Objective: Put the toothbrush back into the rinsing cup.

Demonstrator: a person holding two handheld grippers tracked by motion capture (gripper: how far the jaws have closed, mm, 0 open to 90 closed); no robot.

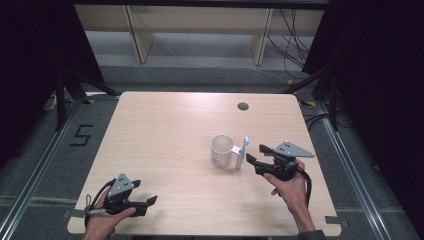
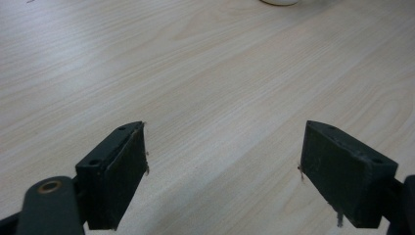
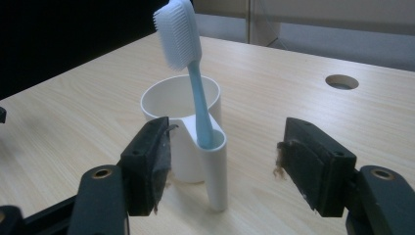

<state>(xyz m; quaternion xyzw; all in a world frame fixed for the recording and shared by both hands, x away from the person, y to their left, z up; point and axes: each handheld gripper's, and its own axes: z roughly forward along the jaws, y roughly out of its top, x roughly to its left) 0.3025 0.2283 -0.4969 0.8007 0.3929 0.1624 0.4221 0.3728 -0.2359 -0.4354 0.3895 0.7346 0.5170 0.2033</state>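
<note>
A white cup (image 1: 220,149) stands right of the table's middle, with a narrow side tube (image 1: 239,160) joined to it. A light blue toothbrush (image 1: 245,145) stands upright in that tube, bristles at the top. My right gripper (image 1: 256,154) is open just right of the tube, jaws pointing at it. In the right gripper view the cup (image 3: 178,100), tube (image 3: 216,171) and toothbrush (image 3: 190,63) stand just ahead of the gripper (image 3: 225,156), whose jaws touch nothing. My left gripper (image 1: 145,192) rests open near the front left edge, and in its own view the gripper (image 2: 222,152) holds nothing.
A round cable hole (image 1: 243,106) sits near the table's far edge. The cup's base (image 2: 280,2) peeks in at the top of the left gripper view. Bare wood (image 1: 165,135) spreads across the left half. Beyond the table are shelving legs and cables on the floor.
</note>
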